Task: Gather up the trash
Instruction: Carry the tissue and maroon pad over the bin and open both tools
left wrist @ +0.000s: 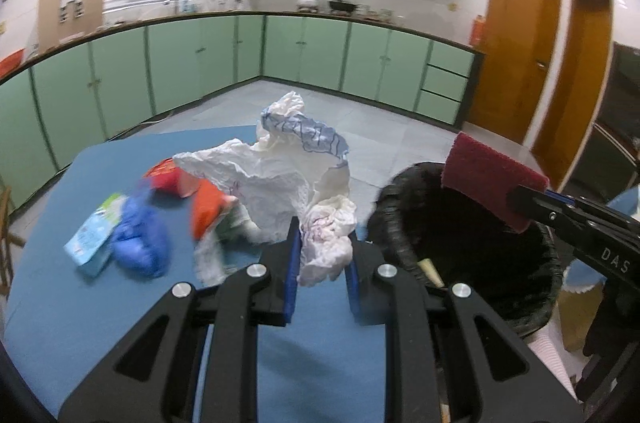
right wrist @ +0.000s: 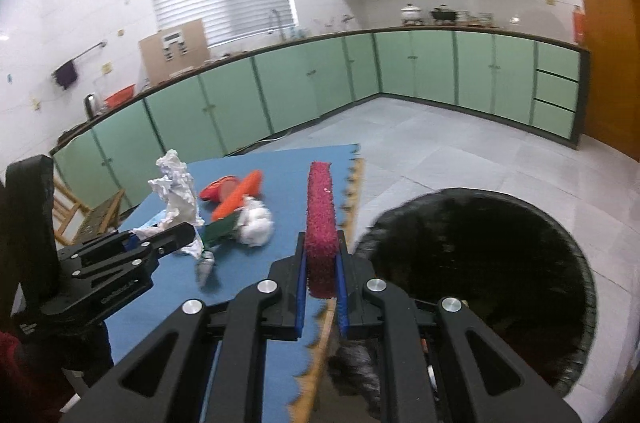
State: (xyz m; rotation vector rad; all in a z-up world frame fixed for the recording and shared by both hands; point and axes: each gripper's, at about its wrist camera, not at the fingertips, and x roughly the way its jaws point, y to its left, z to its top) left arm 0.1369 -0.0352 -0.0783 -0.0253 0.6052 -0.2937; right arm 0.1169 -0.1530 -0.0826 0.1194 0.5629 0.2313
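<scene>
My left gripper (left wrist: 322,255) is shut on a crumpled white paper (left wrist: 280,179) with blue and purple print, lifted above the blue table (left wrist: 100,323). The same paper (right wrist: 176,191) and left gripper (right wrist: 160,239) show at the left of the right wrist view. My right gripper (right wrist: 321,263) is shut on a dark red scouring pad (right wrist: 320,223), held upright on its edge. That pad (left wrist: 490,179) hangs over the near rim of the black-lined trash bin (left wrist: 472,247), which stands right of the table. The bin (right wrist: 480,283) opens wide below and right of my right gripper.
On the table lie a blue crumpled bag (left wrist: 140,239), a light blue carton (left wrist: 94,235), a red wrapper (left wrist: 170,177), an orange packet (right wrist: 238,197) and a white paper ball (right wrist: 256,223). Green cabinets (left wrist: 304,51) line the walls. A wooden chair (right wrist: 86,211) stands left of the table.
</scene>
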